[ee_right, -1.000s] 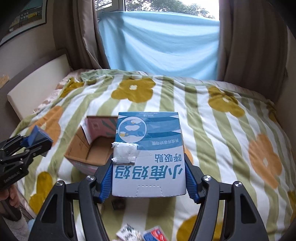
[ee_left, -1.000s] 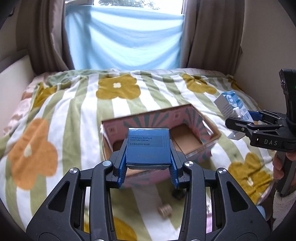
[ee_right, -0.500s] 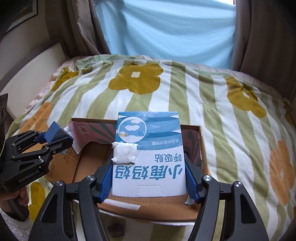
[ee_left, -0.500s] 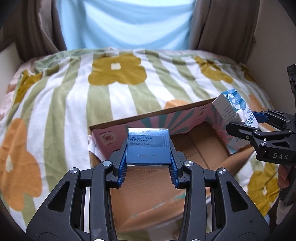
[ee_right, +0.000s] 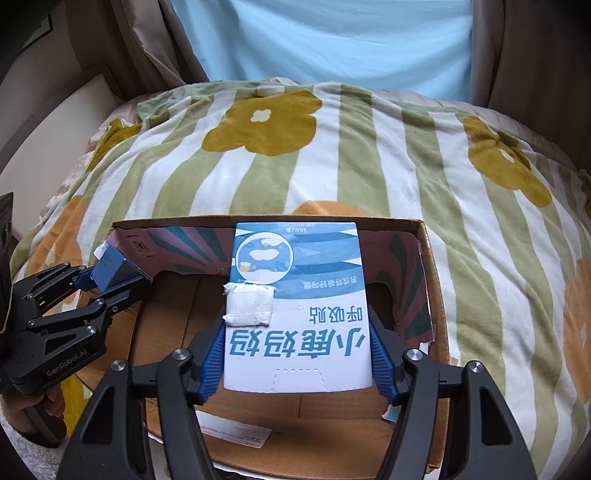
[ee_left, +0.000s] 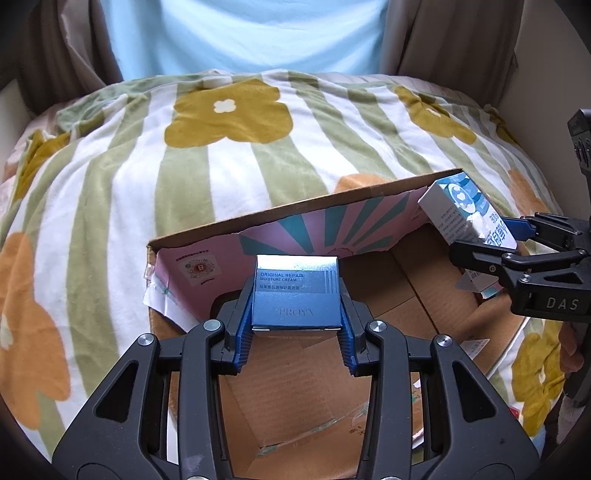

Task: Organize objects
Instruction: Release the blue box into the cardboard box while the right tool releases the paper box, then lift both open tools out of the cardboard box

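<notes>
An open cardboard box (ee_left: 284, 236) with pink patterned inner walls lies on the bed, and both grippers hang over its brown floor. My left gripper (ee_left: 295, 306) has its blue pads pressed on a dark blue cream box (ee_left: 296, 269); its jaws are opening slightly. To the right, my right gripper (ee_left: 491, 240) is shut on a white and blue carton (ee_left: 458, 206). In the right wrist view that carton (ee_right: 295, 258) sits upright between the right gripper's (ee_right: 297, 332) pads above the cardboard box (ee_right: 424, 258). The left gripper (ee_right: 110, 280) and cream box (ee_right: 114, 267) show at the left.
A green-striped blanket (ee_left: 184, 166) with yellow and orange flowers covers the bed. Brown curtains (ee_left: 443, 37) and a light blue cloth (ee_left: 243, 33) hang behind it. A white paper label (ee_right: 229, 432) lies on the box floor. A hand (ee_right: 22, 406) grips the left handle.
Both grippers have come forward and down from beside the cardboard box to over its open inside. Each still carries its own box.
</notes>
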The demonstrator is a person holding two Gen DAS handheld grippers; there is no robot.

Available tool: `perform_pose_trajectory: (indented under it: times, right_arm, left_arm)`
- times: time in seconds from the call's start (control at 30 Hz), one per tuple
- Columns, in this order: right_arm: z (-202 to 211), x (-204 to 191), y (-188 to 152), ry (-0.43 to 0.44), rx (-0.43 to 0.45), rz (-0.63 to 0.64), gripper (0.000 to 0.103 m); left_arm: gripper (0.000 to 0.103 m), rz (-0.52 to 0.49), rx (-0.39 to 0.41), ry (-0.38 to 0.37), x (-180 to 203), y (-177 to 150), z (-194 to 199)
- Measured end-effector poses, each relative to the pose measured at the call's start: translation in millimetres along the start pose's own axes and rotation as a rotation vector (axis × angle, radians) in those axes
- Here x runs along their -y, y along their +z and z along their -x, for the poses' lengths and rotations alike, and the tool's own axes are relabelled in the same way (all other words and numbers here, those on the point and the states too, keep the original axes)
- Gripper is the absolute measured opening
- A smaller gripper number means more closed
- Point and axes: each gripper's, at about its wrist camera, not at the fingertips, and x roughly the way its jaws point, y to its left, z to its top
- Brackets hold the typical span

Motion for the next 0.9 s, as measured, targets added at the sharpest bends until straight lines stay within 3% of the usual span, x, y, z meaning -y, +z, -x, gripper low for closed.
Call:
perform_pose_trajectory:
  times: [0.03,0.07,0.1,0.13,0.17,0.23,0.33,0.9]
  right_arm:
    - [-1,0,2,-0.005,-0.016,-0.002,0.062]
    - [-3,1,3,-0.012,-0.034,-0.004,0.063]
    - [-3,2,4,-0.018,-0.040,-0.003,0.065]
    - [-3,3,6,-0.021,-0.048,-0.005,0.071]
    - [-4,4,7,-0.021,-0.059,-0.009,0.081]
    - [-6,9,9,-0.007,-0.094,-0.040,0.089]
    - [-3,13,9,0.033,-0.107,-0.086,0.090]
    - [33,6,7,-0.035,-0.075,-0.076,0.090]
  left_arm:
    - [0.039,0.012,-0.021,-0.002,-1,2,-2]
    - [0.053,0.018,-0.033,0.002,-2,3,-3]
    - [0.088,0.023,-0.042,0.008,-3,4,-3]
    - [0.103,0.024,-0.040,0.012,-4,6,-2]
    - [0.103,0.024,-0.026,0.017,-4,6,1]
    - [0.103,0.023,-0.026,0.019,-5,8,5]
    - [0.103,0.012,-0.030,0.030,-4,9,9]
    - [0.103,0.023,0.002,0.025,-1,5,53]
